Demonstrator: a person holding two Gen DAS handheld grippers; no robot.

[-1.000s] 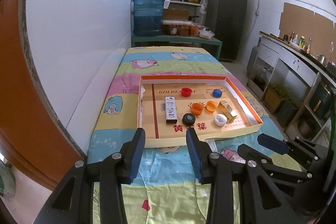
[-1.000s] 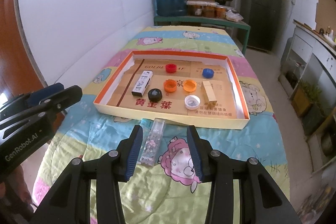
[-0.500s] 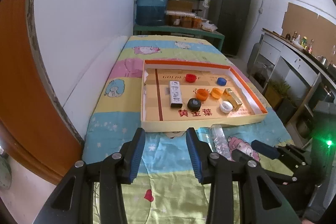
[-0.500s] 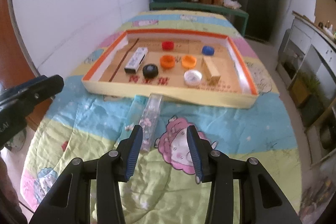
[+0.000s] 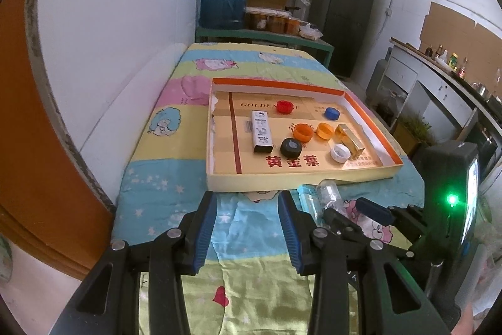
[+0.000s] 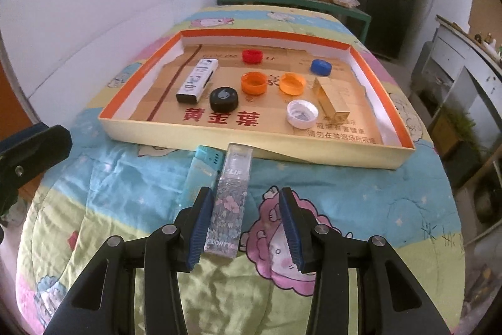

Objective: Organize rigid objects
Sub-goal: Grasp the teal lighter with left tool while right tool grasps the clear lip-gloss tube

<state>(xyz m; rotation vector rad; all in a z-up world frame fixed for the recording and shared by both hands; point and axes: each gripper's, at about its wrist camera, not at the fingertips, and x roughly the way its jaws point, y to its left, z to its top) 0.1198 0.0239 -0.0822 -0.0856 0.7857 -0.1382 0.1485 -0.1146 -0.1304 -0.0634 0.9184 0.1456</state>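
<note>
The right gripper (image 6: 244, 222) hangs low over the quilt (image 6: 345, 178), jaws apart, gripping nothing. The clear floral box (image 6: 230, 203) lies flat with its near end between them, beside the left finger, contact uncertain. A pale blue packet (image 6: 202, 170) lies alongside at its 9 o'clock. The tray (image 6: 251, 143) sits at 12 o'clock. The left gripper (image 5: 248, 228) is likewise apart, empty.
</note>
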